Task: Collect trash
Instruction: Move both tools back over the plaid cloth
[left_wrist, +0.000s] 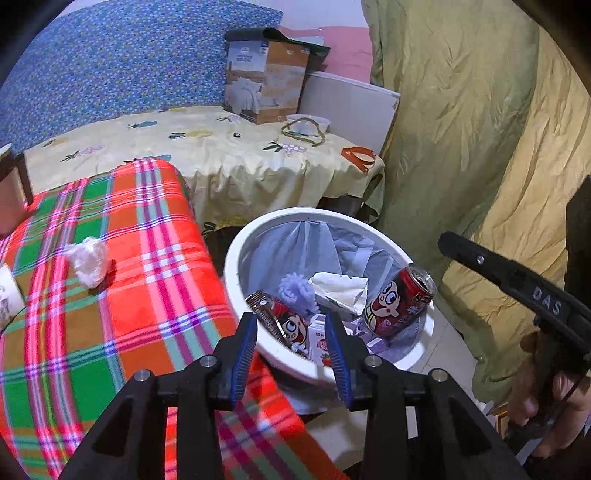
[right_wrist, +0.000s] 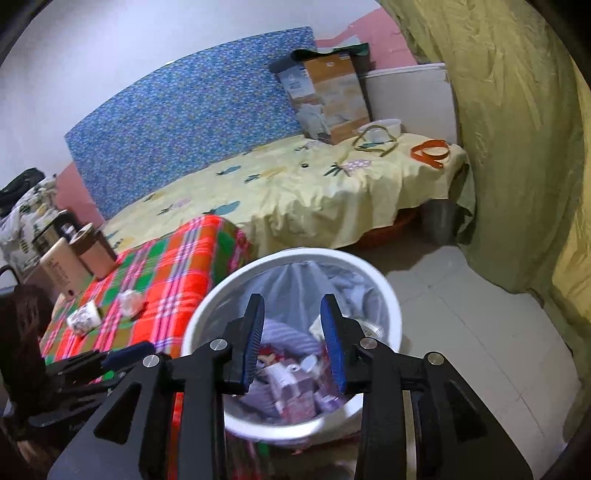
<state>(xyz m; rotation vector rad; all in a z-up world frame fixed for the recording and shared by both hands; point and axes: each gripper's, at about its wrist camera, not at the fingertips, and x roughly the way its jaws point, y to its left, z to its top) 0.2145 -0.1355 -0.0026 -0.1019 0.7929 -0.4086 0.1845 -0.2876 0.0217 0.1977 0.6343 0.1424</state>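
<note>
Plaid cloth (left_wrist: 122, 295) with crumpled tissue (left_wrist: 88, 260), white bin (left_wrist: 236, 266) beside, both grippers (left_wrist: 291, 332) (right_wrist: 293, 325) spread, empty.

Bin (right_wrist: 384, 291) mouth open; plaid table (right_wrist: 177, 266) crowds its left.

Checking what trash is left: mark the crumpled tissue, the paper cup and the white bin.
crumpled tissue (left_wrist: 89, 261), left wrist view, centre of the wad.
paper cup (right_wrist: 84, 317), right wrist view, its printed side.
white bin (right_wrist: 384, 291), right wrist view, its right rim.

A plaid-covered table (left_wrist: 155, 258) carries a crumpled white wad (left_wrist: 88, 260) and a tipped paper cup (right_wrist: 84, 318), while the white bin (right_wrist: 373, 275) stands on the tiled floor (right_wrist: 461, 332).
</note>
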